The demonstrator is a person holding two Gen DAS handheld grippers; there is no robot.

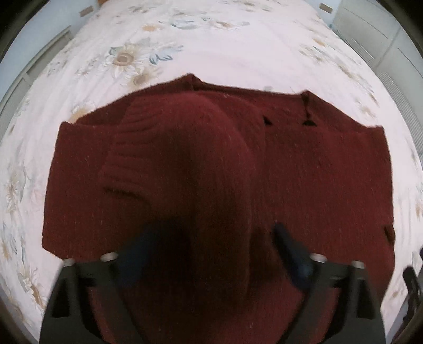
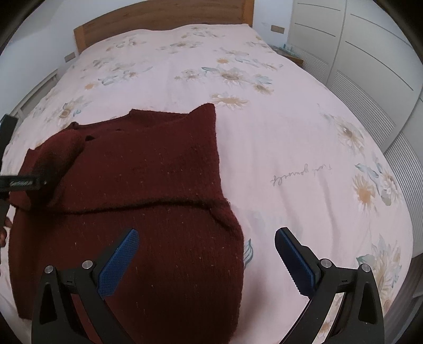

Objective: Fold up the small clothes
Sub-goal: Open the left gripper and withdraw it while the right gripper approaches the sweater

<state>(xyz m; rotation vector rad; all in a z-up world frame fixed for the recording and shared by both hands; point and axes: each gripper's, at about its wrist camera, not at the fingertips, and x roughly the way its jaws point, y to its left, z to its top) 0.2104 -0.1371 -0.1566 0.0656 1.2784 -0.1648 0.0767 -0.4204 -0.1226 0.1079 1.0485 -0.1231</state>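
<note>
A dark red knitted sweater [image 1: 317,172] lies flat on the bed, neck away from me. In the left wrist view one sleeve [image 1: 185,137] is folded over the body and bulges up between the fingers of my left gripper [image 1: 214,232], which stands open just above it; its blue pads do not press the knit. In the right wrist view the sweater [image 2: 148,164] shows a folded layer whose edge [image 2: 158,202] runs across the body. My right gripper [image 2: 206,238] is open, one finger over the sweater's lower right part, the other over bare sheet.
The bed has a pale pink sheet with daisy print [image 2: 290,132] and a wooden headboard [image 2: 158,16]. White wardrobe doors [image 2: 357,53] stand to the right. The left tool's black frame [image 2: 23,182] and part of a hand [image 2: 4,232] show at the left edge.
</note>
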